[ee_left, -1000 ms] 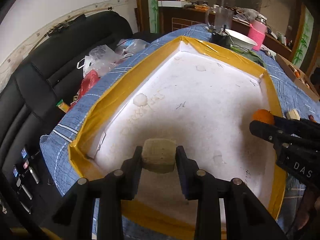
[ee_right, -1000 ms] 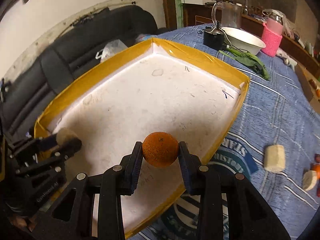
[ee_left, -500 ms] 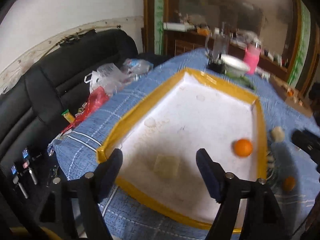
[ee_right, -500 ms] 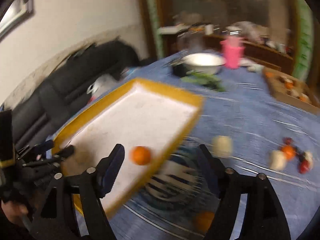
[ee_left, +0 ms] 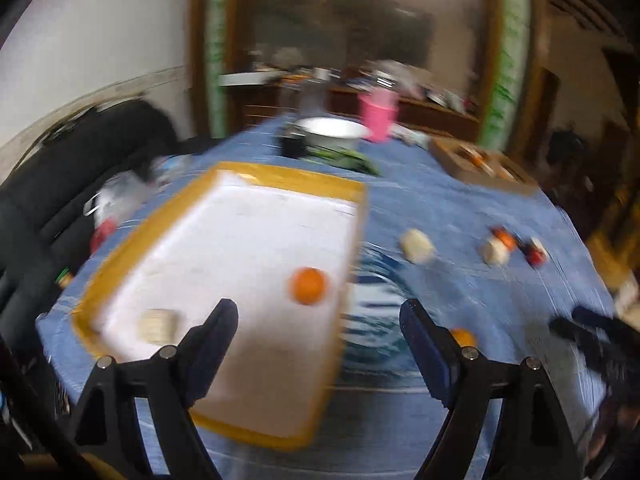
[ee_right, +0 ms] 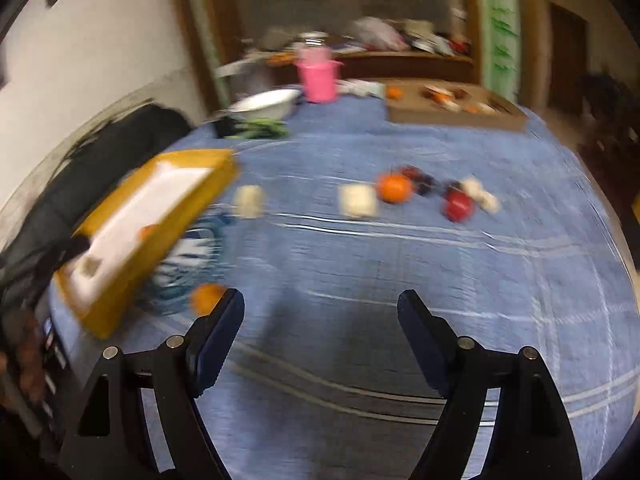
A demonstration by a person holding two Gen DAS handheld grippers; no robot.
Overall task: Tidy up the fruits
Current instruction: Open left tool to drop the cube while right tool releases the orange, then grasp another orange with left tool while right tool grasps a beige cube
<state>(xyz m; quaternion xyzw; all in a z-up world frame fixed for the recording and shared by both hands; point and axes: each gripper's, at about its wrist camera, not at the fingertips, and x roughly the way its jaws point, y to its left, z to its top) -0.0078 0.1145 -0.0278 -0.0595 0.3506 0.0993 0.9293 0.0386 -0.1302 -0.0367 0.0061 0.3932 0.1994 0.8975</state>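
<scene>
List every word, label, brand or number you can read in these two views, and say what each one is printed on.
None can be read; both views are motion-blurred.
Dark blue and white print on the blue tablecloth, beside the yellow-rimmed tray: blurred, unreadable.
Small markings on the dark object at the left edge of the right wrist view: too blurred to read.

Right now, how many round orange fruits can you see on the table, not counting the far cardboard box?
3. One orange lies inside the yellow tray, one sits on the cloth beside the tray's near corner, and one is among the loose fruit pile. Blur may hide others.
</scene>
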